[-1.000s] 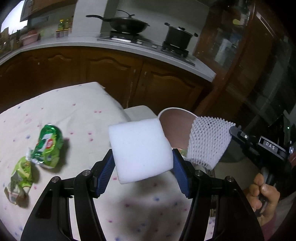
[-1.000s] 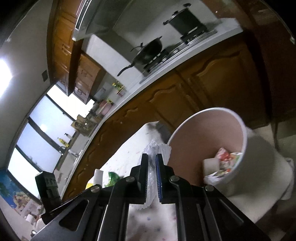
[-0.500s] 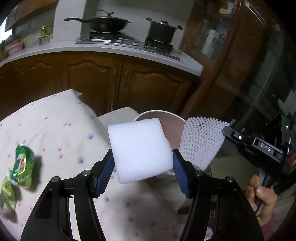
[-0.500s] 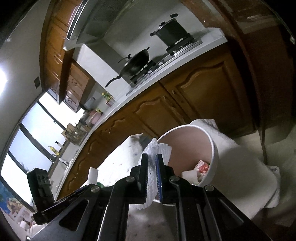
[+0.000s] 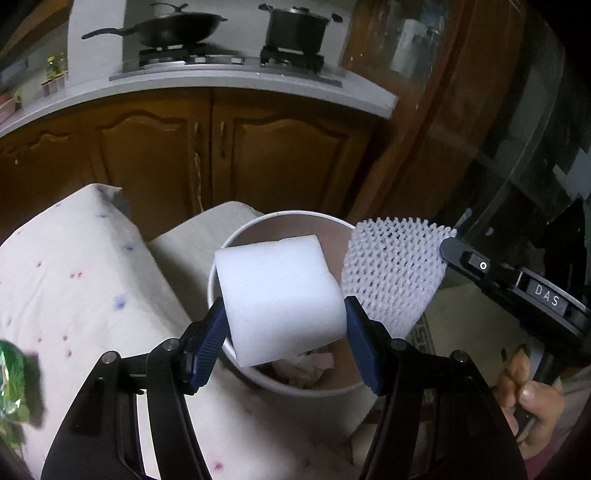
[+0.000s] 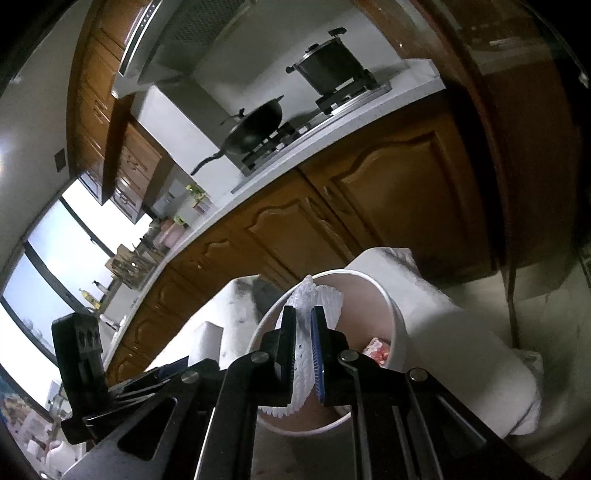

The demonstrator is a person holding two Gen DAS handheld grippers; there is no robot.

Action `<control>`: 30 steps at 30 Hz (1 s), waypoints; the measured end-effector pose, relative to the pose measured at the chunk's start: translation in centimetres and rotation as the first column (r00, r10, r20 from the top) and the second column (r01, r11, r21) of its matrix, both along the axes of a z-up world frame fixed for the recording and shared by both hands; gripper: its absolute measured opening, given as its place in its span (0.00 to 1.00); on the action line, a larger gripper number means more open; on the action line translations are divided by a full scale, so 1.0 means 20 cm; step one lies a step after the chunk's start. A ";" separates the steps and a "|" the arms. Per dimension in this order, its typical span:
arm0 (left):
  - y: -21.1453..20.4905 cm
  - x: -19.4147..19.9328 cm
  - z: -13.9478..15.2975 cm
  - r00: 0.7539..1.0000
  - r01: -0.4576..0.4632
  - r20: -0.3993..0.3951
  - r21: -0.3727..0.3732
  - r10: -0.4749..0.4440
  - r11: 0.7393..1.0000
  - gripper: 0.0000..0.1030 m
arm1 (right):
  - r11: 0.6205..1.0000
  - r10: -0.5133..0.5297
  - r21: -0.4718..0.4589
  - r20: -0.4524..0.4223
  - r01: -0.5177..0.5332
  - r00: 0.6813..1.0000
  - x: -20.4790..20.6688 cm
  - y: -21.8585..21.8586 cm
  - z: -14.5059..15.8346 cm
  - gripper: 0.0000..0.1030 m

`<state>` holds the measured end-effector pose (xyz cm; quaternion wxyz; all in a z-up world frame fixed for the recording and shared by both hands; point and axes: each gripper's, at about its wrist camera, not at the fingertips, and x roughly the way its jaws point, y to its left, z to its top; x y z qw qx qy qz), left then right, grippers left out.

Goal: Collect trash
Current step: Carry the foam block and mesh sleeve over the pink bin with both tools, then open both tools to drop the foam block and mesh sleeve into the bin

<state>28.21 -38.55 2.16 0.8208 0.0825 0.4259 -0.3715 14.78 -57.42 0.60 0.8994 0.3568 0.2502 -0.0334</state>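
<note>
My left gripper (image 5: pixel 284 325) is shut on a white foam block (image 5: pixel 279 299) and holds it over the near rim of a white round trash bin (image 5: pixel 236 363). The bin holds crumpled wrappers (image 5: pixel 306 367). My right gripper (image 6: pixel 303 321) is shut on a white foam net sleeve (image 6: pixel 299 384), over the bin's rim (image 6: pixel 395 332). The sleeve (image 5: pixel 391 277) and the right gripper's body (image 5: pixel 517 291) show to the right in the left wrist view. The left gripper (image 6: pixel 122 387) shows at the lower left of the right wrist view.
A table with a white dotted cloth (image 5: pixel 81 295) lies to the left of the bin. A green wrapper (image 5: pixel 11 384) lies at its left edge. Brown kitchen cabinets (image 5: pixel 236 155) and a counter with a wok (image 5: pixel 173 26) and a pot (image 5: pixel 295 29) stand behind.
Both grippers have moved toward the bin with their loads; the bin now sits right under the foam block and the sleeve. The green wrappers have slid to the left edge of the view.
</note>
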 end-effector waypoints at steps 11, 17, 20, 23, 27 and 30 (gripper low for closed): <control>-0.11 0.05 -0.13 0.999 0.012 -0.050 0.045 -0.010 0.999 0.62 | 1.000 -0.001 -0.015 -0.039 0.000 0.999 0.06 -0.04 -0.06 0.09; -0.11 0.07 -0.14 0.998 0.010 -0.068 0.050 -0.007 0.999 0.68 | 1.000 -0.005 0.017 -0.049 0.006 0.999 0.08 -0.06 -0.08 0.19; -0.10 0.06 -0.14 0.998 0.006 -0.067 0.044 -0.003 0.999 0.74 | 0.999 -0.019 0.028 -0.043 0.020 0.999 0.06 -0.07 -0.08 0.39; -0.10 0.06 -0.13 0.997 0.004 -0.072 0.037 -0.002 0.999 0.75 | 0.999 -0.024 0.033 -0.036 0.026 0.999 0.05 -0.07 -0.08 0.43; -0.07 0.03 -0.11 0.999 0.002 -0.050 0.033 0.000 0.999 0.75 | 0.999 -0.030 0.042 -0.027 0.031 0.999 0.03 -0.07 -0.07 0.44; -0.04 0.01 -0.09 0.999 -0.009 -0.034 0.031 0.010 0.999 0.75 | 0.999 -0.036 0.039 -0.018 0.037 0.999 0.02 -0.05 -0.05 0.51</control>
